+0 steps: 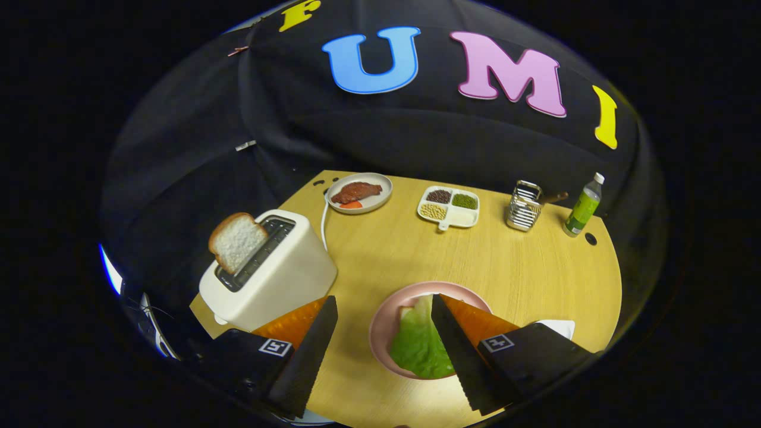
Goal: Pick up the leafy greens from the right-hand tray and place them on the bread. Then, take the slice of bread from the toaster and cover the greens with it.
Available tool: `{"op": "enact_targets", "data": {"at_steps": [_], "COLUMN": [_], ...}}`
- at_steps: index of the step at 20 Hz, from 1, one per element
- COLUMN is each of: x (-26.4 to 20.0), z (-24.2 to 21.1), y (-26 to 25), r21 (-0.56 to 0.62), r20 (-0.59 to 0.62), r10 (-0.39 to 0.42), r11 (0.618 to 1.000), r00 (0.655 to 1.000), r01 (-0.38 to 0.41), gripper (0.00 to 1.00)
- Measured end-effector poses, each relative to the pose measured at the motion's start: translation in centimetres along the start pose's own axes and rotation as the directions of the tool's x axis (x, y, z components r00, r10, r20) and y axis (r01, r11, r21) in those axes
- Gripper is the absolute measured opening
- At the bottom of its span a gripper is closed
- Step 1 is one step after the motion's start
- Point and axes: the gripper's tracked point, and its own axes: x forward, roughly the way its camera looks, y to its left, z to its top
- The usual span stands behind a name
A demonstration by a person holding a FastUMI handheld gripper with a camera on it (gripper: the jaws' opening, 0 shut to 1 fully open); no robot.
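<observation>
A green leaf (419, 345) lies on a pink plate (380, 333), with a corner of a bread slice (406, 311) peeking out beneath it. My gripper (383, 299) hangs above the table, open wide with nothing held. Its right finger (458, 351) crosses over the leaf's right side; the left finger (309, 351) sits between the plate and the toaster. The white toaster (273, 273) stands to the left of the fingers. A slice of white bread (236, 241) sticks up from its slot, tilted.
A white tray (559, 327) shows partly behind the right finger. Along the far side of the wooden table (523, 273) stand a plate with meat (359, 192), a divided dish of beans (449, 206), a metal rack (524, 206) and a green bottle (584, 206).
</observation>
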Motion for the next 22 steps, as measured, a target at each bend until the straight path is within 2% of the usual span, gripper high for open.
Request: {"op": "enact_targets", "data": {"at_steps": [5,11,17,22], "x": [-0.6,1.2,3.7,6.8], "z": [4.5,6.0,5.2,3.8], "y": [6.8,14.0,19.4,22.0], "r21": [-0.057,-0.066,-0.14,-0.174], "r20": [0.066,0.04,0.03,-0.01], "r10": [0.11,0.2,0.222,0.197], "r11": [0.993,0.978,0.966,0.965], "r00": [0.992,0.979,0.975,0.98], "r01": [-0.106,-0.198,-0.216,-0.195], "gripper": [0.99,0.99,0.99,0.99]}}
